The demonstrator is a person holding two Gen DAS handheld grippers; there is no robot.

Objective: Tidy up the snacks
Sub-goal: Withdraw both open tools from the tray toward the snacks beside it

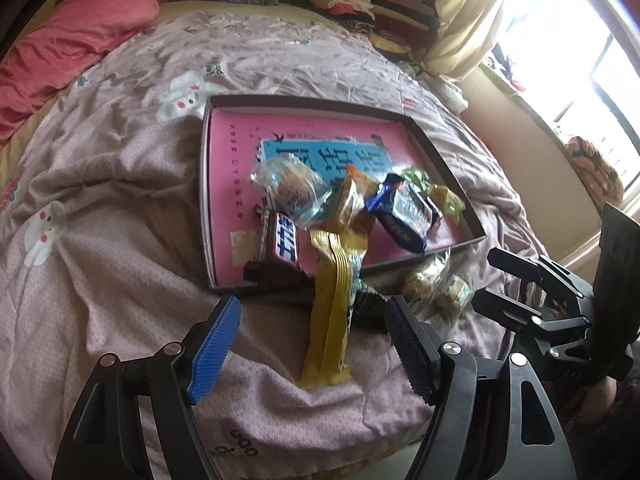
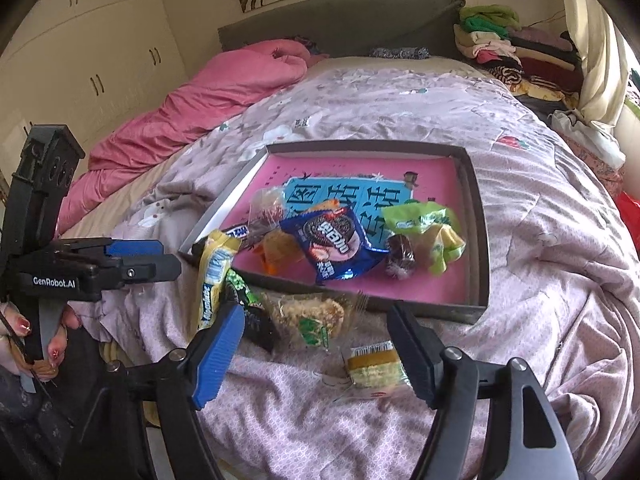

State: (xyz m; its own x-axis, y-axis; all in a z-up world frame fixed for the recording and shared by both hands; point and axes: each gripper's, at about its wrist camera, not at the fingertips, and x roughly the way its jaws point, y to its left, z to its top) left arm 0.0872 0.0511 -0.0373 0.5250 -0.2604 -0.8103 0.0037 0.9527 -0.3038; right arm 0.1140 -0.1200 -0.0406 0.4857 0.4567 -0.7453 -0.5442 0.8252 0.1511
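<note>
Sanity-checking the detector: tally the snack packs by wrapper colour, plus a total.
clear packs: 4
green packs: 2
black-and-green pack: 1
blue pack: 1
brown bar: 1
gold bar: 1
orange pack: 1
Total: 11

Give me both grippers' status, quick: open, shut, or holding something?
Left gripper: open, holding nothing; the yellow wafer pack lies on the quilt between its fingers.
Right gripper: open, holding nothing; a small cake packet lies untouched between its fingers.
</note>
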